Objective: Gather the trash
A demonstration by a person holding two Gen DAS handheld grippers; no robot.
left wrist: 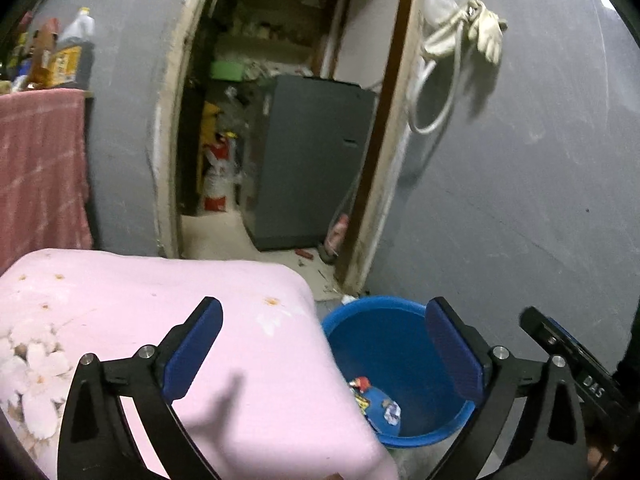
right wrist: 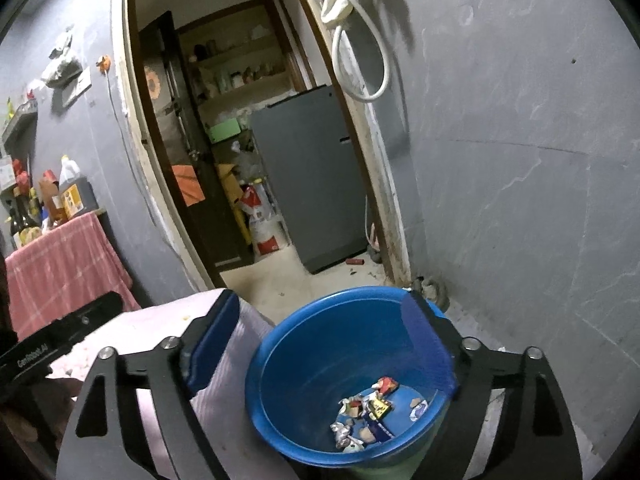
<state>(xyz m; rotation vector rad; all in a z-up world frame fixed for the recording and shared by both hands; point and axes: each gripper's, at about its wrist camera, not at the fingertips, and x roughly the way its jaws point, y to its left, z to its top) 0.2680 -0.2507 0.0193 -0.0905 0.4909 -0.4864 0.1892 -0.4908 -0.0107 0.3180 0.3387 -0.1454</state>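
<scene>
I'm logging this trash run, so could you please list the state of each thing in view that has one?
Left tongs: open, holding nothing, above the pink cloth's edge.
Right tongs: open, holding nothing, over the bucket.
Blue bucket: upright, uncovered, wrappers lying at the bottom.
Wrappers: crumpled, inside the bucket.
Pink cloth: spread flat, no trash seen on it.
Doorway: open.
Grey fridge: door shut.
Glove: hanging on the wall.

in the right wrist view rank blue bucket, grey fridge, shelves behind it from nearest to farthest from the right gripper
1. Blue bucket: right under the right gripper, between its open fingers.
2. Grey fridge: through the doorway, on its right side.
3. Shelves: back wall of that room, behind the fridge.
</scene>
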